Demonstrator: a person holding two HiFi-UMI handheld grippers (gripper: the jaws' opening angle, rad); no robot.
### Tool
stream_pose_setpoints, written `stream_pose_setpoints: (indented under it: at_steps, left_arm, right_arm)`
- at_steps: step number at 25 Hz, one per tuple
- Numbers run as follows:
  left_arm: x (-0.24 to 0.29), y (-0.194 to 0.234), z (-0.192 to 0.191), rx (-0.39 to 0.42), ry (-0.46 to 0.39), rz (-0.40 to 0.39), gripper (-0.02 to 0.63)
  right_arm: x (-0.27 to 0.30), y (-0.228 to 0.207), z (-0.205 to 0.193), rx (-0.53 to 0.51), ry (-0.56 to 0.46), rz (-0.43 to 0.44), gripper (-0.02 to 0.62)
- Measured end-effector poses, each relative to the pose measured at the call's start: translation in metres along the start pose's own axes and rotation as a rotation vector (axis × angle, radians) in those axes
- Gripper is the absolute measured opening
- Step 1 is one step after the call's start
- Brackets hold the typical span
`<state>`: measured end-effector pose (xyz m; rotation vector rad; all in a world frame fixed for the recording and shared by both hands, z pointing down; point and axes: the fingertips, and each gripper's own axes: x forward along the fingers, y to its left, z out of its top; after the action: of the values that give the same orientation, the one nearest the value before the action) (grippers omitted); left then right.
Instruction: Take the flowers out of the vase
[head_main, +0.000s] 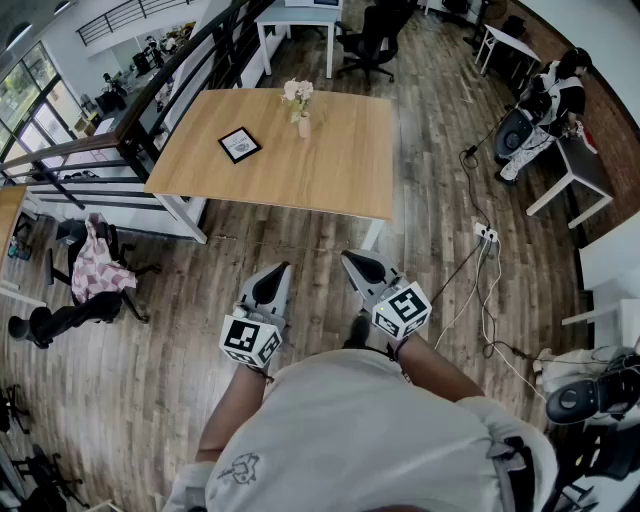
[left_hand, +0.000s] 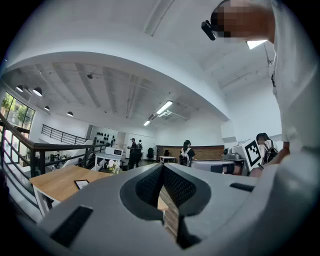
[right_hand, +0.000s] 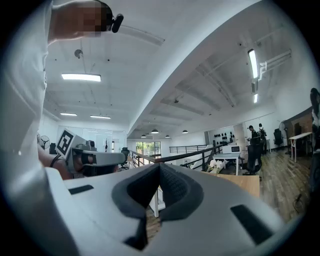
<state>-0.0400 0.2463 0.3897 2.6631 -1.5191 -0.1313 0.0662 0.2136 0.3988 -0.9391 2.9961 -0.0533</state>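
left tongs (head_main: 274, 270) and right tongs (head_main: 352, 258) are held level and side by side, low in the head view. they are over the wooden floor (head_main: 190, 290), well apart from the desk (head_main: 320, 175). in the left gripper view the left tongs (left_hand: 162, 168) are seen closed, tips met, with nothing gripped between them. in the right gripper view the right tongs (right_hand: 159, 166) are likewise closed tip to tip and empty.

pale flowers (head_main: 297, 90) are seen standing upright in a small vase (head_main: 304, 127) on the light wooden desk, near its far edge. the flowers (left_hand: 114, 166) are made out small and distant in the left gripper view, beyond the closed tips. the flowers (right_hand: 214, 165) are seen likewise in the right gripper view. a black picture frame (head_main: 240, 144) is laid flat on the desk, left of the vase and apart from it.

a pink checked cloth (head_main: 95, 268) is draped over a chair (head_main: 70, 232) at left, below a dark railing (head_main: 150, 95). a power strip (head_main: 486, 232) with trailing cables is noted on the floor at right. a seated person (head_main: 556, 95) is seen at far right.
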Motion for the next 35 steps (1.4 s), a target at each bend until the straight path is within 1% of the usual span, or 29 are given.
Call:
stream_pose_setpoints:
  at_steps: [11,18,23,29,35]
  left_arm:
    - [0.016,0.006,-0.003,0.002,0.005,0.006,0.003]
    - [0.038,0.007,-0.007,-0.002,0.014,0.008,0.005]
    - [0.067,0.009,-0.013,-0.007,0.026,0.013,0.003]
    - [0.116,0.013,-0.022,-0.012,0.035,0.024,0.003]
    - [0.179,0.015,-0.021,0.001,0.025,0.041,0.004]
  right_arm:
    - [0.006,-0.016,-0.003,0.007,0.001,0.001,0.003]
    - [0.004,-0.041,-0.008,0.025,0.008,-0.01,0.003]
    - [0.005,-0.07,-0.009,0.025,0.007,-0.018,0.003]
    - [0.006,-0.12,-0.012,0.028,0.001,-0.034,0.005]
    - [0.011,-0.175,-0.014,0.037,0.012,-0.008,0.004]
